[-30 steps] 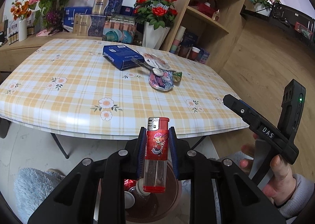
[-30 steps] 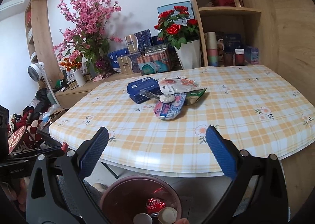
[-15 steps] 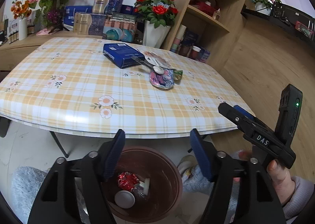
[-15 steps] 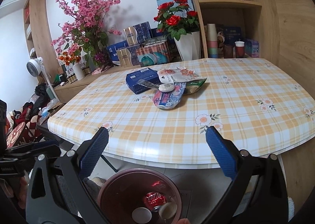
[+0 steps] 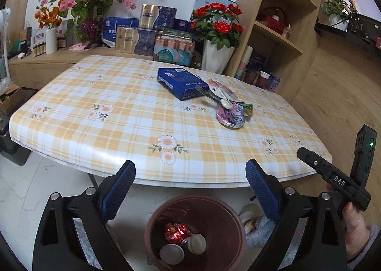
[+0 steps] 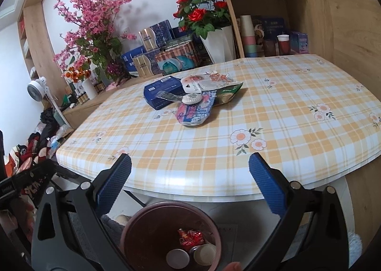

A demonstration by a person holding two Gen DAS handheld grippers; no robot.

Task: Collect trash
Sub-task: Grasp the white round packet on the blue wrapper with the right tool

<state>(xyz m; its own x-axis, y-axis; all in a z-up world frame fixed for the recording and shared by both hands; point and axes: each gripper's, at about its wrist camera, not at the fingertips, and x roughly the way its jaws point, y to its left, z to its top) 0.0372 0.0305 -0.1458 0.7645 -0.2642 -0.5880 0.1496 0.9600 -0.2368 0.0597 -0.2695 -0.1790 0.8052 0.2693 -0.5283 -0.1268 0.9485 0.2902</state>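
Observation:
My left gripper (image 5: 190, 170) hangs over a brown bin (image 5: 152, 221) on the floor below the table's front edge. Its jaws are opening and nothing is between them. In the bin lie a red wrapper (image 5: 177, 232) and two round lids (image 5: 171, 253). My right gripper (image 6: 190, 163) stands open and empty above the same bin (image 6: 129, 225). On the checked table (image 5: 119, 128) sits a pile of trash: a blue box (image 5: 183, 81), a pink pouch (image 5: 229, 116), a white cap (image 5: 225, 103) and a green packet (image 6: 228, 92).
A person's hand (image 5: 354, 218) holds the right gripper at the right edge of the left wrist view. A vase of red roses (image 5: 218, 56), boxes and wooden shelves (image 5: 281, 39) stand behind the table. Clutter (image 6: 31, 151) lies on the floor at the left.
The left jaws went from shut on a red lighter to wide apart, and the lighter is gone from between them. Both views have shifted slightly toward the table.

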